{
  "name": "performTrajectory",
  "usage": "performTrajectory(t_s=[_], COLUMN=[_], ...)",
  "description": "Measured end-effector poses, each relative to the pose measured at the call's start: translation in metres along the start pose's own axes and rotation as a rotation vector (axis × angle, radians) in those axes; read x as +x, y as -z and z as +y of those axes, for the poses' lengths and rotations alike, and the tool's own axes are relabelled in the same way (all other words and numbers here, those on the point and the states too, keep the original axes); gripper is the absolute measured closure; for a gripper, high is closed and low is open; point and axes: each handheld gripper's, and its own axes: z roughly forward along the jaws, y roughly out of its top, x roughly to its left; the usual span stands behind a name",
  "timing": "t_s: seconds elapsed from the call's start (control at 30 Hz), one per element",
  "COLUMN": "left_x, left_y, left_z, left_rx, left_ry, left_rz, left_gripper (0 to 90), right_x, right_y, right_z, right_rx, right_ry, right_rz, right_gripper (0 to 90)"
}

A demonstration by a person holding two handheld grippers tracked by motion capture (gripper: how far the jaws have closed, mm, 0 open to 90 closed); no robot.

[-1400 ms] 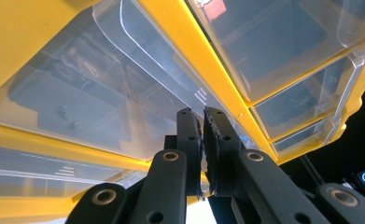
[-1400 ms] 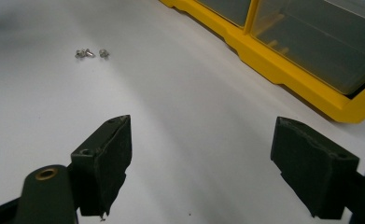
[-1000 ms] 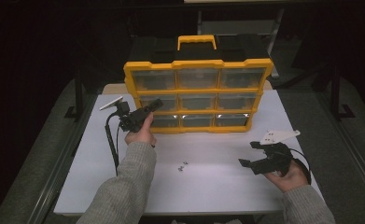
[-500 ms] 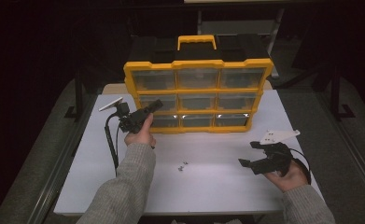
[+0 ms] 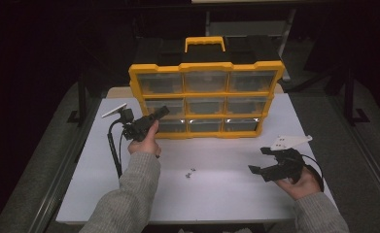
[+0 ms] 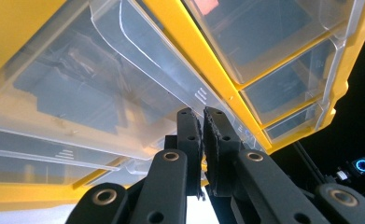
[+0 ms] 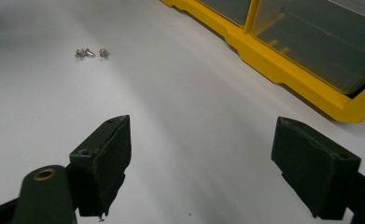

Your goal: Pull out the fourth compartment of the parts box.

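Right now the left gripper has its jaws pinched shut at the lip of a clear drawer in the yellow box. That drawer sits in the bottom row, on the left side of the box, at the back of the white table. It looks a little tilted out, but I cannot tell how far it is pulled. Some small screws lie loose on the table, in front of the box and between the two hands. The right gripper rests low near the table edge with its jaws wide apart, holding nothing. I think the drawer must open first, and then the screws go in.
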Motion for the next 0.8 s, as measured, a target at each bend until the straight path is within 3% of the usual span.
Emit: performTrajectory(t_s=[0.8], left_x=[-0.0028], left_y=[0.009], left_z=[-0.0057], left_rx=[0.016], left_ry=[-0.013], left_rz=[-0.014], left_gripper=[85.3], right_x=[0.0001], right_y=[-0.0014], right_z=[0.0003], right_rx=[0.008], right_ry=[0.0], right_rz=[0.002], right_gripper=[18.9])
